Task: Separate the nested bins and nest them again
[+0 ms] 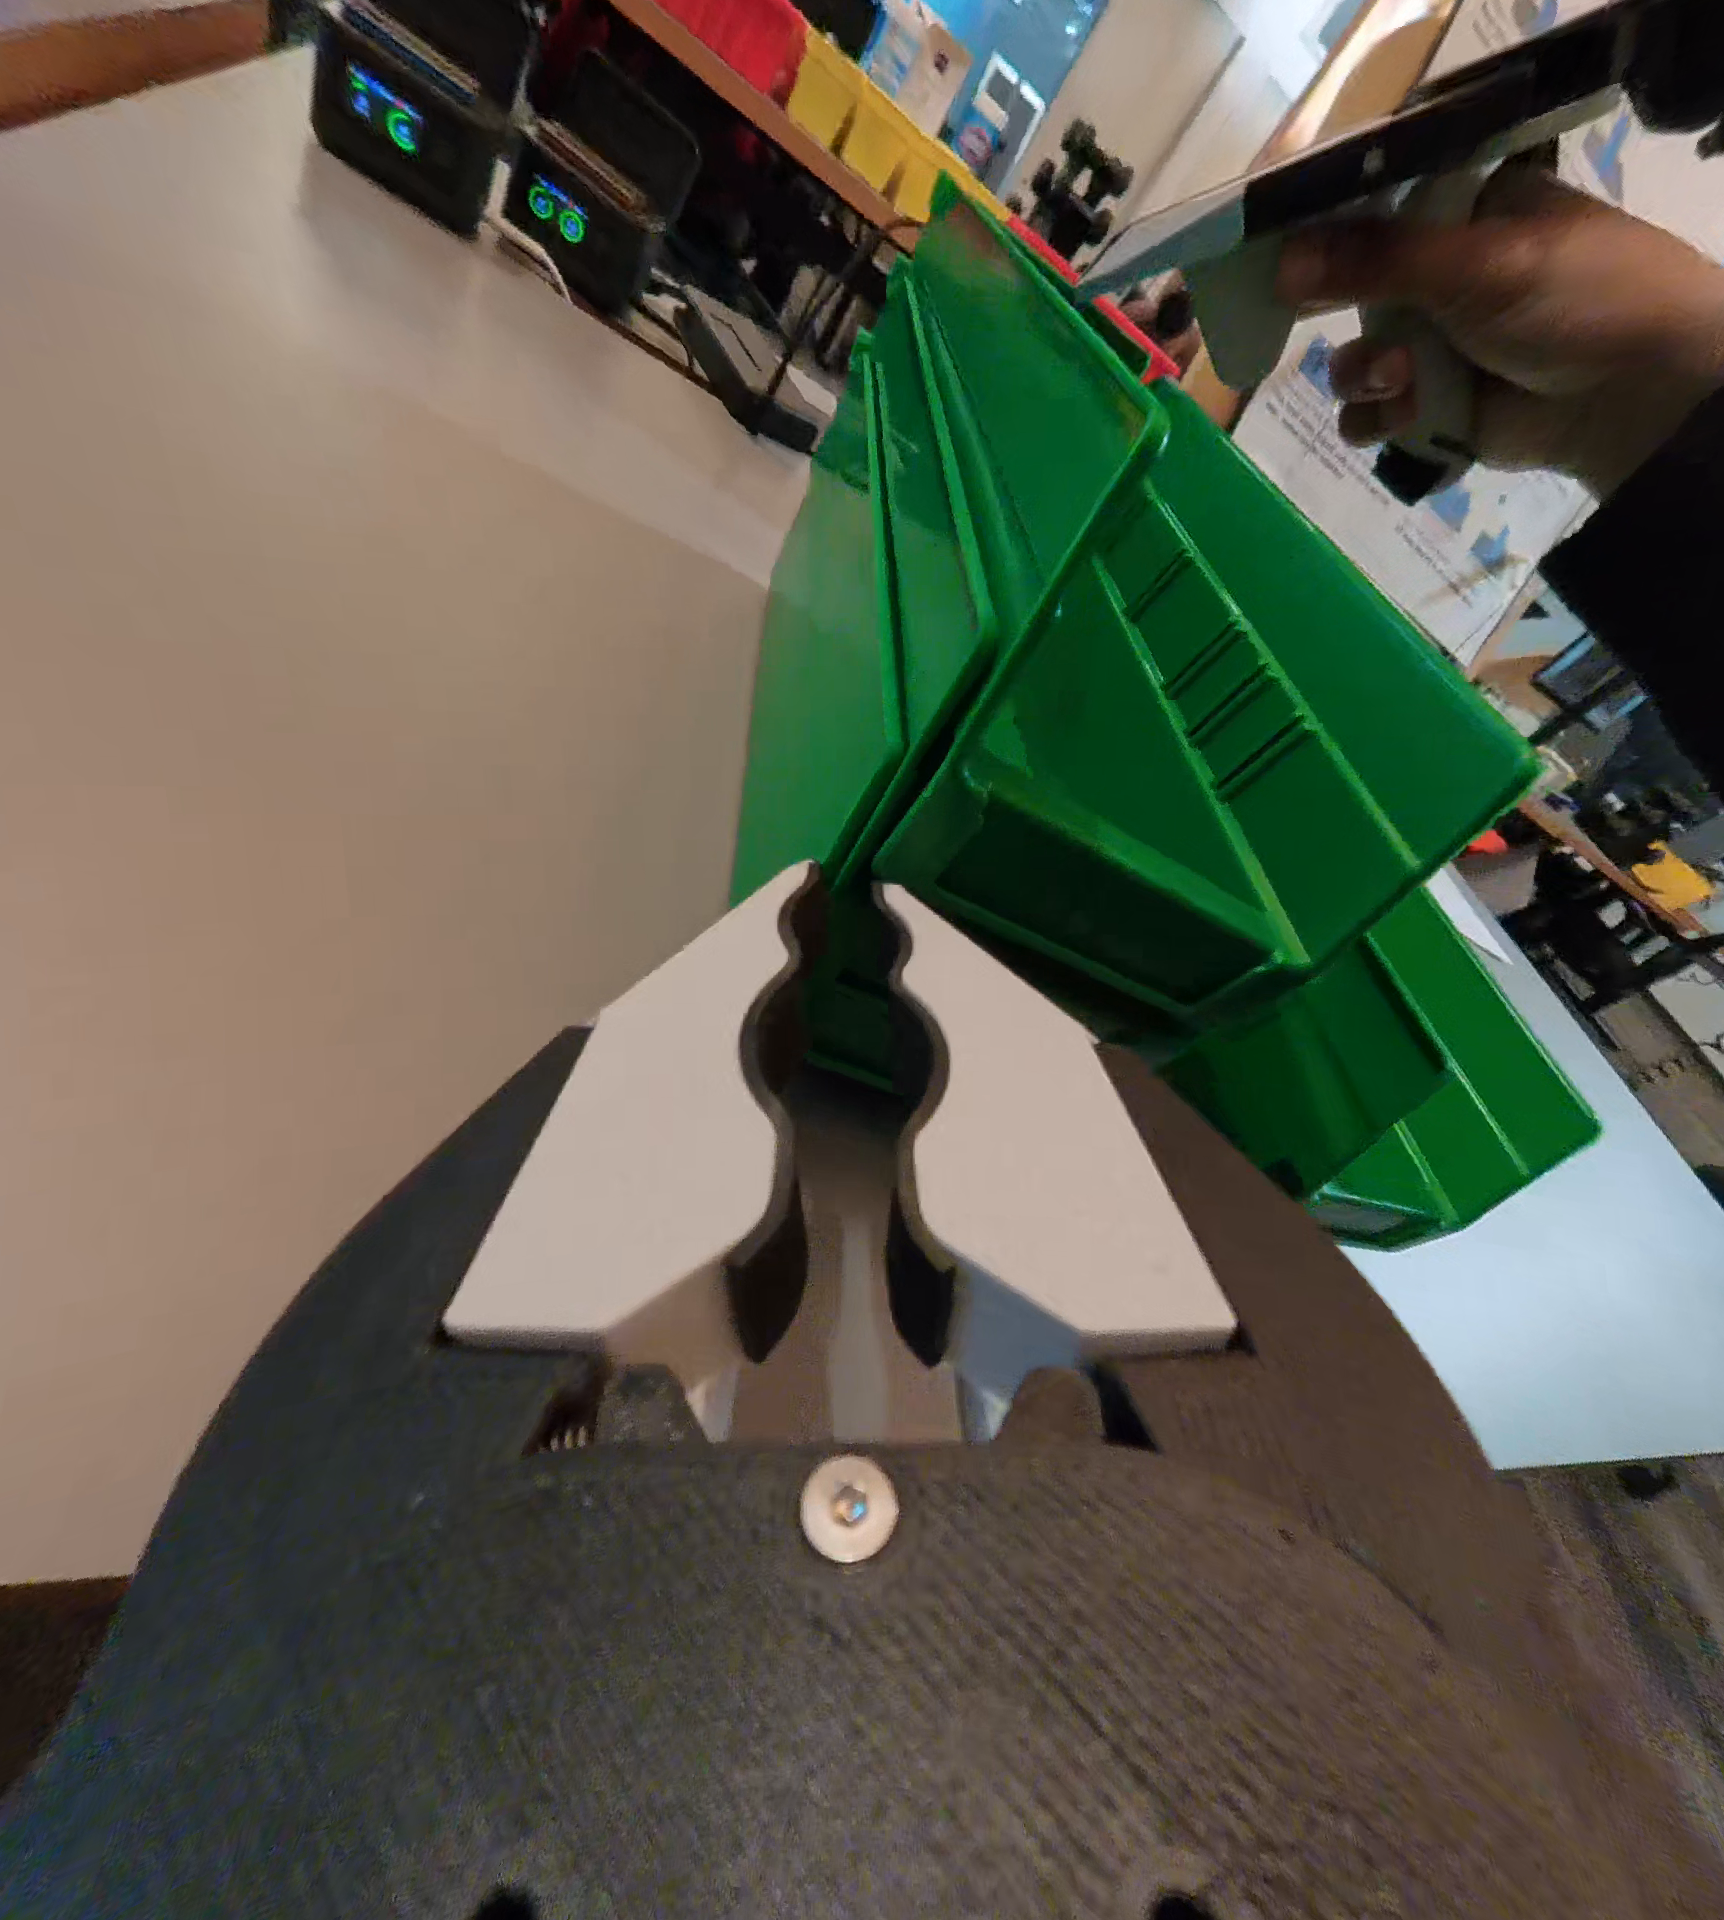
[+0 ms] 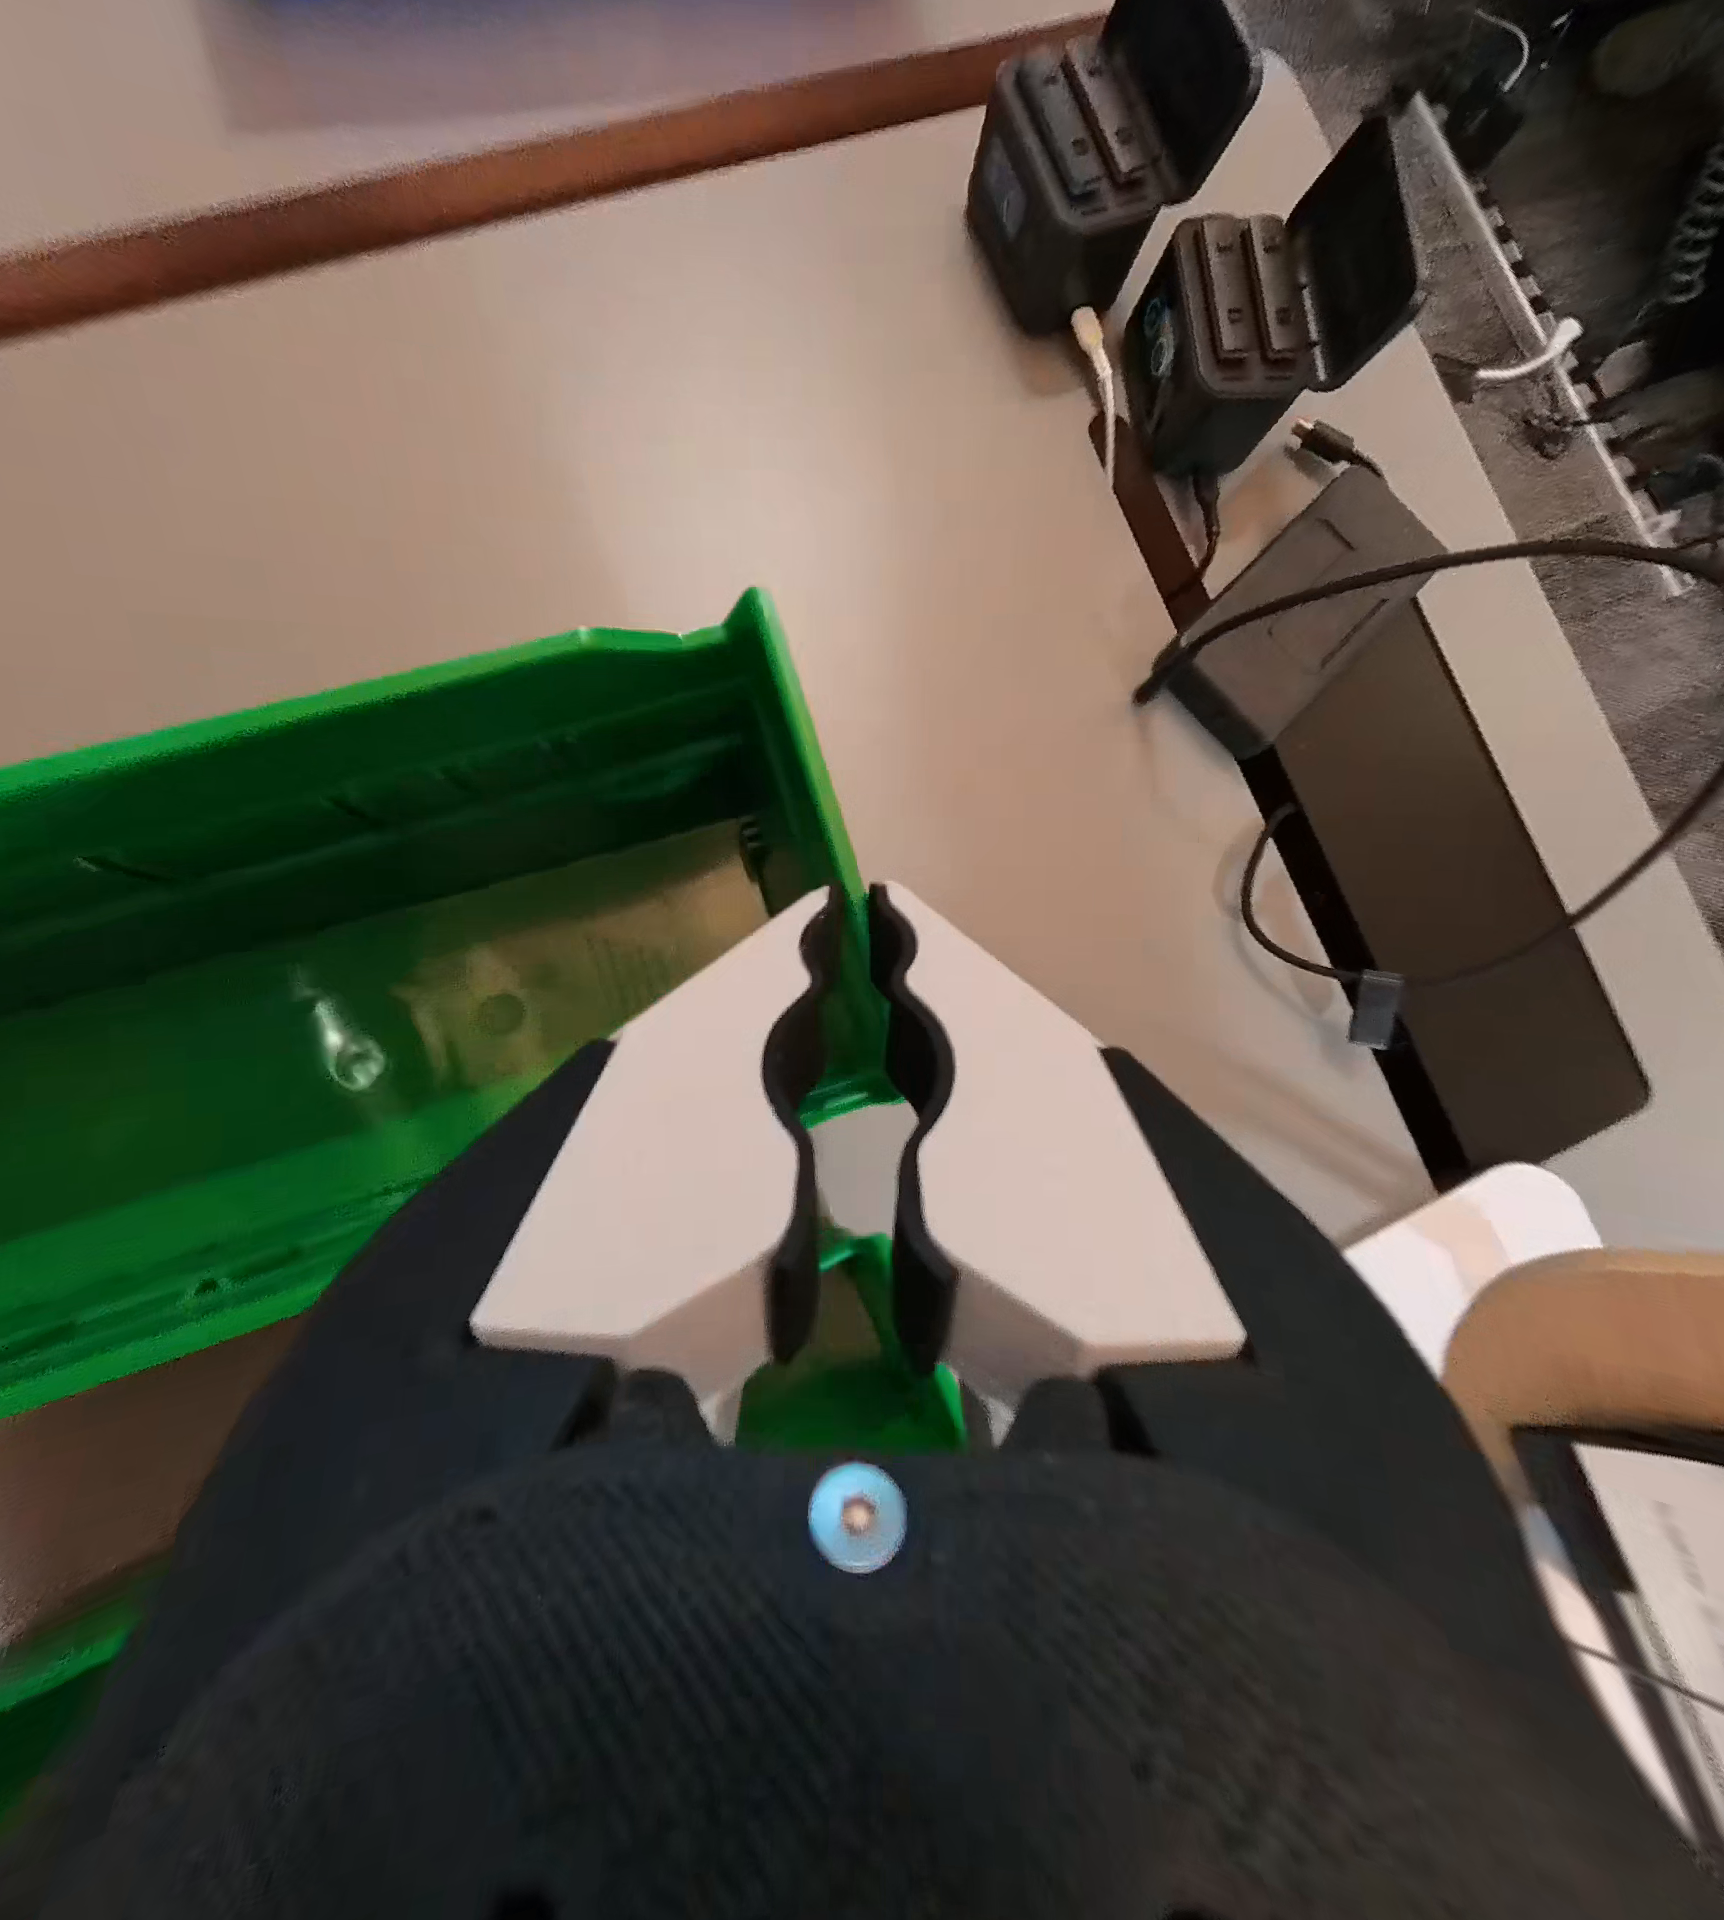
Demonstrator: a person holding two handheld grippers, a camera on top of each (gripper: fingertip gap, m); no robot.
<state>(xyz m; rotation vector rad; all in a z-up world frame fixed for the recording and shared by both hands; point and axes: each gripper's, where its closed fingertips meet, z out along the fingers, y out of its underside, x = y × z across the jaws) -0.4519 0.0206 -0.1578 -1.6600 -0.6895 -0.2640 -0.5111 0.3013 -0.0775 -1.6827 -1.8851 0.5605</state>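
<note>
Two green plastic bins are over the white table. In the left wrist view the upper bin is tilted and partly lifted out of the lower bin. My left gripper is shut on a thin green end wall at the near end of the bins; it looks like the lower bin's. My right gripper is shut on the end wall of the upper bin, whose open inside shows to the left. It also shows in the left wrist view, held by a hand at the bins' far end. Part of the other bin shows at lower left.
Two black charger boxes with green lights stand at the table's far edge, also in the right wrist view. A flat black box with a looped cable lies beside them. Yellow and red bins sit on a farther table.
</note>
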